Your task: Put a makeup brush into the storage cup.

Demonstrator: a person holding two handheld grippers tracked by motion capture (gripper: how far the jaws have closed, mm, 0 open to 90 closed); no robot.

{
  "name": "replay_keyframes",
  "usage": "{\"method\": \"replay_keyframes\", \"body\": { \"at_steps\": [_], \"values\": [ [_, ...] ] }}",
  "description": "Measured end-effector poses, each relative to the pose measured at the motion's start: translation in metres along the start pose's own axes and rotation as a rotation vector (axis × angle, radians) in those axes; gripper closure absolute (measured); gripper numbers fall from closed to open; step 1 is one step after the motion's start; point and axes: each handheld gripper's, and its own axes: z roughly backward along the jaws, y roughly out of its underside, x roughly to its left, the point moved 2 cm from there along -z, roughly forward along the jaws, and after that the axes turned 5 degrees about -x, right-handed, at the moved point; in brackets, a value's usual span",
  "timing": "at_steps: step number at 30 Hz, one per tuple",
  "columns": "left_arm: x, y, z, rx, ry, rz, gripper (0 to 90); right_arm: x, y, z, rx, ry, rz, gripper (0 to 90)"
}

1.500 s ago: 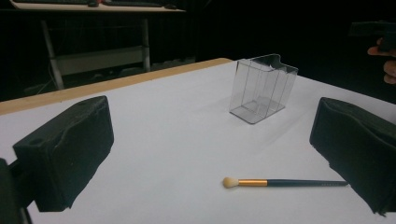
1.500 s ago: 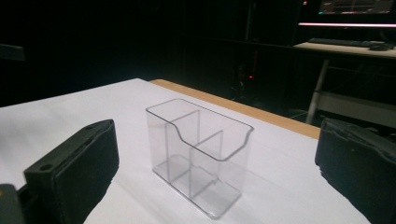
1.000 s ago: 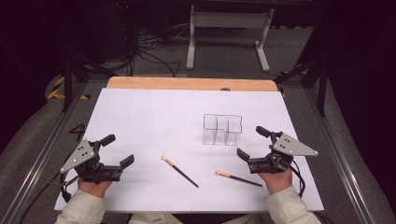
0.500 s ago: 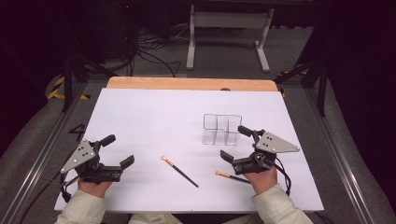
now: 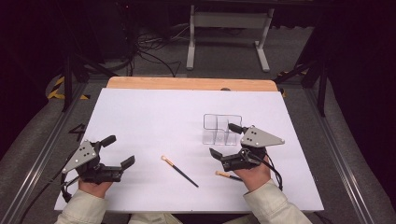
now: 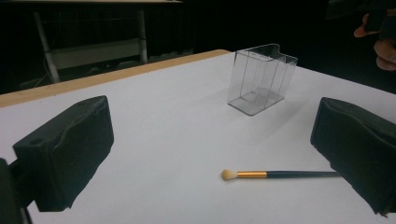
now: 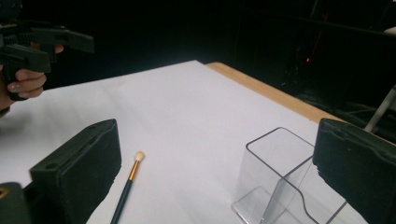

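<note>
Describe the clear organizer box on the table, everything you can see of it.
The clear organizer box looks like transparent plastic, open-topped, with inner dividers forming narrow compartments and a stepped rim. It stands upright and empty on the white table, right of centre. The right gripper hovers open just in front of it; whether they touch is unclear.

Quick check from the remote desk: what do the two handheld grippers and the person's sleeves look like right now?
Both grippers, left gripper and right gripper, are black, each with two blocky padded jaws and a grey three-cornered plate on top marked with small dark dots. A black cable trails from the right one. The sleeves are pale cream, long, reaching the wrists.
</note>
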Motion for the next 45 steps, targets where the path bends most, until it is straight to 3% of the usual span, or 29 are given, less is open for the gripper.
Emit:
{"method": "replay_keyframes", "body": {
  "at_steps": [2, 3, 4, 7, 11, 12, 25, 30, 45],
  "values": [
    [0.0, 0.0, 0.0, 0.005, -0.004, 0.0, 0.2, 0.0, -0.001, -0.002, 0.017, -0.002, 0.001, 2.8],
    [0.0, 0.0, 0.0, 0.006, -0.006, 0.001, 0.2, -0.001, -0.004, -0.009, 0.094, -0.017, -0.009, 3.4],
    [0.001, 0.0, 0.0, 0.008, -0.007, 0.002, 0.2, -0.001, -0.004, -0.009, 0.094, -0.017, -0.009, 3.4],
    [0.001, 0.001, 0.0, 0.016, -0.006, 0.007, 0.3, 0.0, -0.008, -0.018, 0.191, -0.019, -0.001, 3.3],
    [0.001, 0.001, -0.001, 0.027, -0.004, 0.006, 0.3, 0.001, -0.01, -0.021, 0.232, -0.023, 0.006, 3.3],
    [0.002, 0.002, -0.003, 0.038, 0.008, 0.008, 0.3, 0.002, -0.013, -0.025, 0.277, -0.024, 0.025, 3.7],
    [0.004, 0.004, -0.006, 0.075, 0.016, 0.004, 0.2, 0.004, -0.026, -0.037, 0.434, -0.077, 0.073, 7.7],
    [0.003, 0.006, -0.006, 0.095, 0.016, -0.013, 0.2, 0.005, -0.031, -0.042, 0.467, -0.088, 0.086, 7.6],
    [0.004, 0.009, 0.001, 0.093, -0.004, -0.004, 0.2, 0.014, -0.038, -0.07, 0.525, -0.145, 0.126, 5.3]
  ]
}}
